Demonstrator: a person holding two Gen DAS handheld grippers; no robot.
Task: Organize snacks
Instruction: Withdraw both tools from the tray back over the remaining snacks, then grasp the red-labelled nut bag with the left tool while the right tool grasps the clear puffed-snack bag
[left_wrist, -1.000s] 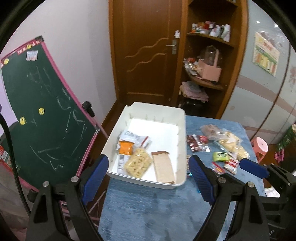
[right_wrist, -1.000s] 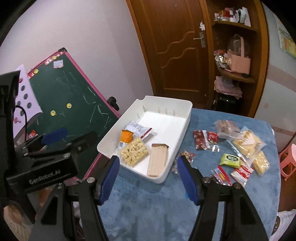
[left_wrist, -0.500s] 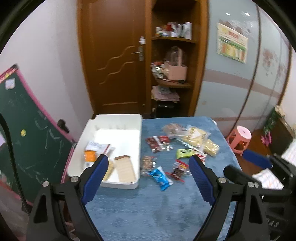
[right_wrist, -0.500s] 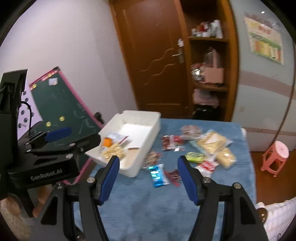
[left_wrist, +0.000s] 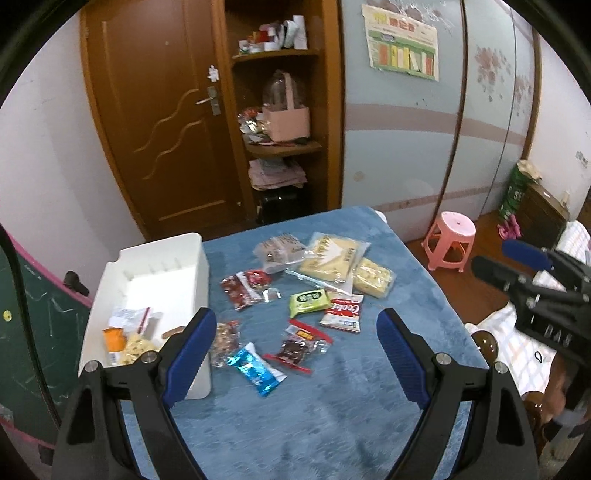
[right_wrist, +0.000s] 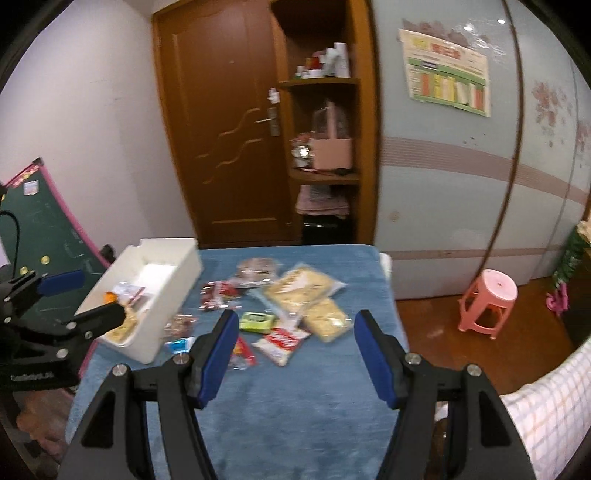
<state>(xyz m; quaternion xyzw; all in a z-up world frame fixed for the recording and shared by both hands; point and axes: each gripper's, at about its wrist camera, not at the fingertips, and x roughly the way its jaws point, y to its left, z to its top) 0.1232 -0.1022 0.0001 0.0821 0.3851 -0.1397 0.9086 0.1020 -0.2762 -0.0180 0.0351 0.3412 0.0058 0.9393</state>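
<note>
A white bin (left_wrist: 162, 258) stands at the left of the blue-covered table (left_wrist: 332, 413), with a few snack packets (left_wrist: 129, 339) in its near end. Loose snacks lie to its right: a blue foil packet (left_wrist: 255, 371), a green packet (left_wrist: 308, 301), a red-and-white packet (left_wrist: 341, 314), red packets (left_wrist: 245, 288) and yellow bags (left_wrist: 332, 258). My left gripper (left_wrist: 295, 321) hovers open and empty above them. My right gripper (right_wrist: 297, 319) hangs open over the packets near the green one (right_wrist: 256, 321), holding nothing. Each gripper shows in the other's view, left gripper (right_wrist: 79, 301) by the bin (right_wrist: 166, 273).
A green chalkboard (left_wrist: 22, 314) leans left of the table. Behind stand a wooden door (left_wrist: 162, 122) and cluttered shelves (left_wrist: 280, 144). A pink stool (left_wrist: 448, 236) sits on the floor to the right. A checked cloth (right_wrist: 546, 417) lies at the near right.
Both grippers have swung rightward, from over the white bin to over the loose snacks. Their jaws kept the same width and hold nothing.
</note>
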